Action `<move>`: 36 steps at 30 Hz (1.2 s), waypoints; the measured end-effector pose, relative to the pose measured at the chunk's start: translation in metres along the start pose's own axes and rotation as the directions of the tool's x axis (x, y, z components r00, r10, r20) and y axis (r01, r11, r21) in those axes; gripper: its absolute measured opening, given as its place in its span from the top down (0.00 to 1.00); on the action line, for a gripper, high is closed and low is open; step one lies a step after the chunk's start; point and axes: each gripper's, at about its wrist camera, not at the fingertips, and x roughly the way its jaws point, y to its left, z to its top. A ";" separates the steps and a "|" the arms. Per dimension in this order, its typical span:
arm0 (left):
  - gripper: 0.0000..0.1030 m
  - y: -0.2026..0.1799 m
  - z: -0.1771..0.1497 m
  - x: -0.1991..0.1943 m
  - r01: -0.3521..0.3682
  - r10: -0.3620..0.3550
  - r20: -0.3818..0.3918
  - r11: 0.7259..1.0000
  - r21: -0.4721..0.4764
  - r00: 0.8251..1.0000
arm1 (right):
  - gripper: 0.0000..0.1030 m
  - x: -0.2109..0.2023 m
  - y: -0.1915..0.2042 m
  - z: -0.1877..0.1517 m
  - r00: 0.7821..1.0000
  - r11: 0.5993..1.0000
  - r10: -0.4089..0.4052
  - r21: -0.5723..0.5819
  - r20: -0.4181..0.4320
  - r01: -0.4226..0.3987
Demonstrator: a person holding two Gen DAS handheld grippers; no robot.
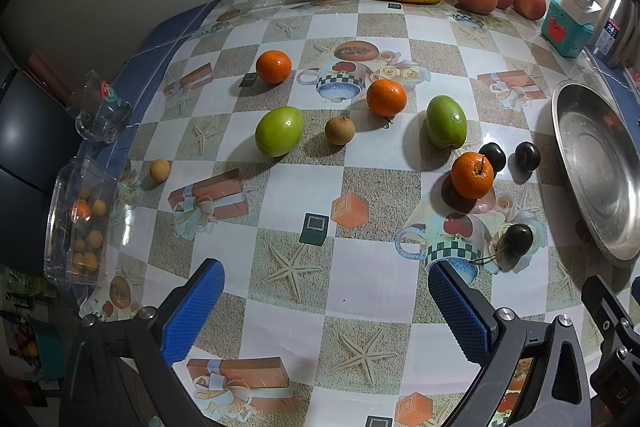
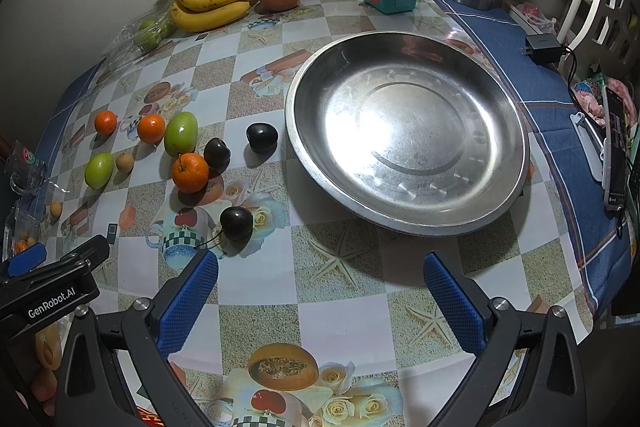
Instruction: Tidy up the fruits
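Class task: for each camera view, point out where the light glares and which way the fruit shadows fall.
Left wrist view: white glints on both green fruits, shadows falling toward the lower left. Right wrist view: broad glare across the steel dish; the stemmed cherry casts its shadow toward the lower right. The fisheye bends the table edges.

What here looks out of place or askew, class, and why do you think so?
The metal dish holds nothing, while small fruits lie loose on the table: three oranges, two green fruits and three dark cherries. The clear box juts over the table's left edge. Both grippers are open and hold nothing.
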 end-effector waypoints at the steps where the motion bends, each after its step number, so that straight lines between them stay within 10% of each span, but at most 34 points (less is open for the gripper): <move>1: 0.00 0.000 0.000 0.000 0.000 0.000 0.000 1.000 0.000 1.000 | 0.01 0.000 0.000 0.000 1.000 1.000 0.000 0.000 0.000 0.000; 36: 0.00 0.035 0.046 0.013 0.024 -0.023 0.008 0.982 -0.187 1.000 | 0.01 0.024 0.055 0.025 0.987 0.981 0.141 -0.122 -0.083 -0.150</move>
